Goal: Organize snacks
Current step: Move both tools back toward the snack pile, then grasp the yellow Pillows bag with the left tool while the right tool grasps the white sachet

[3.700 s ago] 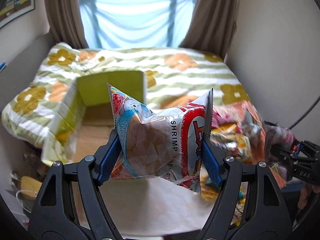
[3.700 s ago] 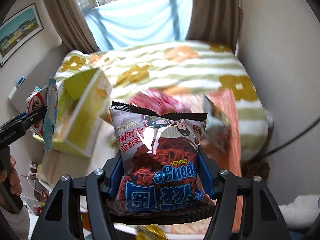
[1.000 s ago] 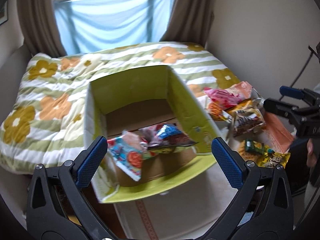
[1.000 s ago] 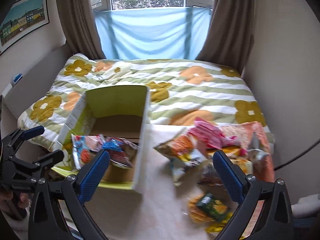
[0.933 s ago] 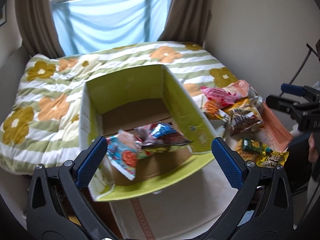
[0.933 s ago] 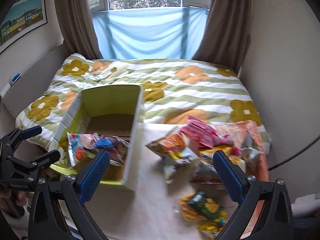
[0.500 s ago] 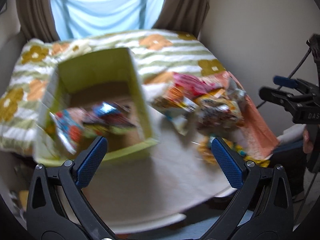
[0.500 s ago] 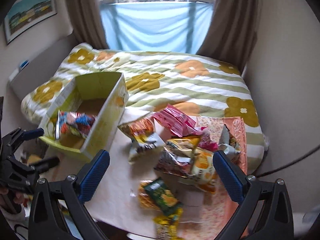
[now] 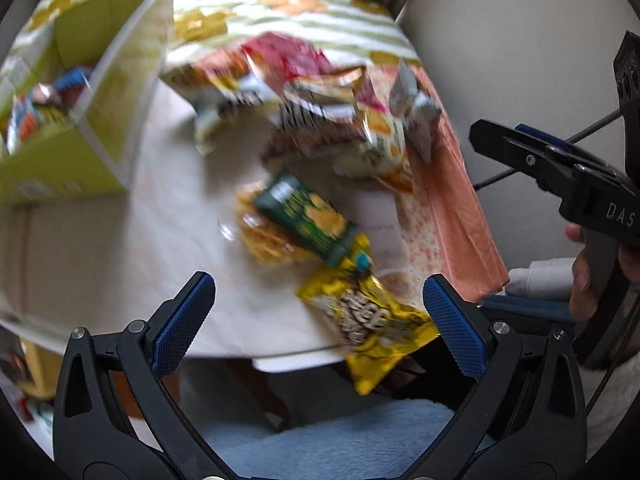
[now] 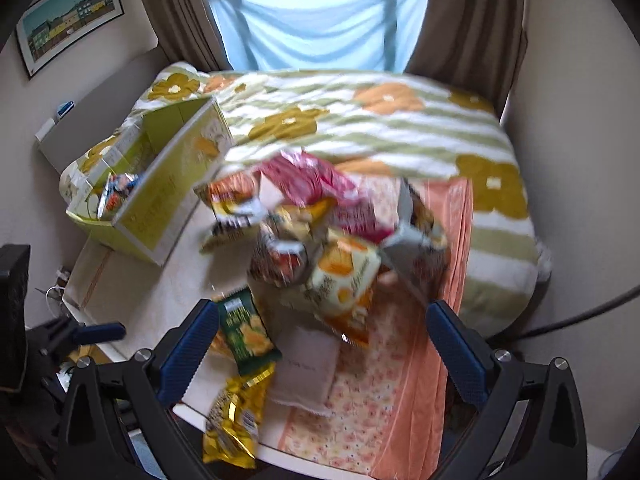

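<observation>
Near the front edge of the pale low table (image 9: 120,248), both grippers hang over the loose snacks with nothing between their blue pads: the left gripper (image 9: 318,314) has its jaws spread wide above a crinkled yellow foil snack packet (image 9: 372,320) that overhangs the table's front edge, and the right gripper (image 10: 322,338) is equally wide open over the main heap. Just beyond the yellow packet lies a dark green flat packet printed with yellow crisps (image 9: 306,216), resting on an orange-toned bag I cannot make out through the blur. Toward the table's far right side, on a peach floral cloth (image 10: 400,412), sits the jumbled pile: a cream and orange puffed bag (image 10: 344,280), a pink wrapper (image 10: 308,180) and a silver-backed bag (image 10: 416,232) tipped on edge. At the far left corner stands the open yellow-green cardboard box (image 10: 160,208), already holding a few packets (image 10: 118,194). The step in hand looks like picking the next snacks for the box. For the left, the yellow packet seems the sensible target; I would close on its body rather than the slippery sealed end, and lift straight up so it does not slide off the edge. The right would do best to take the cream and orange bag off the top of the heap, pinching gently so the contents are not crushed and neighbours are not dragged along.
</observation>
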`<act>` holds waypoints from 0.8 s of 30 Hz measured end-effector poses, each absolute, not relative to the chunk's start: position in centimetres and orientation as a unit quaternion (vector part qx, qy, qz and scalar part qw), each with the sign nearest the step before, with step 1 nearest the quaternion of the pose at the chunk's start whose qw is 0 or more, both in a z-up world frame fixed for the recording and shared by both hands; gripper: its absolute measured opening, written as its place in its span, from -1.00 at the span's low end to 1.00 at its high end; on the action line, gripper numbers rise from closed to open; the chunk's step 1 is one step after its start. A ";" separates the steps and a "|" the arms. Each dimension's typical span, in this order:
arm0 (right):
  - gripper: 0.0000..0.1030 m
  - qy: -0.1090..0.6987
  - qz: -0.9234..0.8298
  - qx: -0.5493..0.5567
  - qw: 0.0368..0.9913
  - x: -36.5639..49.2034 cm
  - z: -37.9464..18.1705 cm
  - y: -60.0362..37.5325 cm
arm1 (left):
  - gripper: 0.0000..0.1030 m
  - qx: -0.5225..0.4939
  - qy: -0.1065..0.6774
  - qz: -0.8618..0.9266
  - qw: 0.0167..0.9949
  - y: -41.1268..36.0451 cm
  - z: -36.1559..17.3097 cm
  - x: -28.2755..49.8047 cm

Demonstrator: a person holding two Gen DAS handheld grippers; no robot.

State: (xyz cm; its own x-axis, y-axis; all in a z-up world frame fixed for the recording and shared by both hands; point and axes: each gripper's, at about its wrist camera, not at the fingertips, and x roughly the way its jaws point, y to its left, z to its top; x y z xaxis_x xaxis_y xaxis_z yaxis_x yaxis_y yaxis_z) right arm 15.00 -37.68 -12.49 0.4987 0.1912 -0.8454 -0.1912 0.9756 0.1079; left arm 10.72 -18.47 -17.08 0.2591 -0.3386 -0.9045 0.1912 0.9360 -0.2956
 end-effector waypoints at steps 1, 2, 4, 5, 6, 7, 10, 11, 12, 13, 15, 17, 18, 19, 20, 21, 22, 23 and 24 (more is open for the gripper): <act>0.99 0.498 0.107 0.002 0.860 15.0 -13.3 -38.0 | 1.00 -0.070 0.594 -0.163 0.784 -19.1 -17.9 10.6; 0.99 0.506 0.107 0.006 0.856 15.0 -14.1 -38.3 | 0.99 -0.078 0.602 -0.160 0.778 -19.5 -18.5 10.5; 0.99 0.520 0.111 0.017 0.847 15.1 -15.5 -38.6 | 0.99 -0.095 0.616 -0.153 0.767 -20.0 -19.6 10.6; 0.99 0.529 0.109 0.025 0.841 15.2 -16.3 -38.8 | 0.99 -0.104 0.623 -0.148 0.761 -20.2 -20.2 10.7; 0.99 0.534 0.110 0.031 0.838 15.2 -16.9 -38.9 | 0.99 -0.111 0.628 -0.145 0.756 -20.4 -20.7 10.7; 0.99 0.538 0.111 0.035 0.835 15.3 -17.5 -38.9 | 0.99 -0.115 0.633 -0.142 0.752 -20.5 -21.2 10.7; 0.99 0.555 0.102 0.038 0.825 15.6 -19.7 -38.8 | 0.99 -0.119 0.648 -0.133 0.740 -21.1 -22.9 10.7; 0.99 0.563 0.102 0.044 0.819 15.7 -20.7 -38.9 | 0.99 -0.120 0.653 -0.131 0.737 -21.3 -23.5 10.7; 0.99 0.568 0.103 0.048 0.815 15.8 -21.3 -38.9 | 0.99 -0.119 0.657 -0.128 0.734 -21.5 -24.1 10.6; 0.99 0.573 0.100 0.049 0.812 16.0 -22.2 -38.8 | 0.99 -0.119 0.661 -0.125 0.731 -21.7 -24.6 10.6; 0.95 0.577 0.096 0.045 0.810 16.2 -23.2 -38.8 | 0.99 -0.121 0.664 -0.121 0.728 -21.7 -25.2 10.5; 0.90 0.580 0.094 0.049 0.808 16.5 -24.1 -38.6 | 0.92 -0.125 0.667 -0.118 0.725 -21.7 -25.9 10.4; 0.86 0.581 0.095 0.053 0.806 16.6 -24.5 -38.6 | 0.85 -0.129 0.668 -0.115 0.723 -21.6 -26.3 10.4; 0.80 0.582 0.096 0.056 0.806 16.8 -24.8 -38.5 | 0.66 -0.133 0.670 -0.112 0.721 -21.5 -26.6 10.4; 0.76 0.583 0.097 0.057 0.805 16.9 -25.2 -38.5 | 0.44 -0.137 0.673 -0.109 0.719 -21.4 -27.0 10.4; 0.71 0.586 0.096 0.056 0.802 17.1 -25.5 -38.3 | 0.35 -0.140 0.676 -0.107 0.715 -21.2 -27.3 10.3; 0.69 0.587 0.096 0.055 0.802 17.2 -25.7 -38.1 | 0.22 -0.140 0.679 -0.104 0.713 -21.1 -27.6 10.2; 0.68 0.588 0.095 0.054 0.802 17.3 -25.9 -37.9 | 0.10 -0.139 0.680 -0.102 0.713 -21.0 -27.9 10.2; 0.68 0.588 0.095 0.052 0.801 17.3 -26.0 -37.7 | 0.10 -0.138 0.681 -0.099 0.713 -20.9 -28.1 10.0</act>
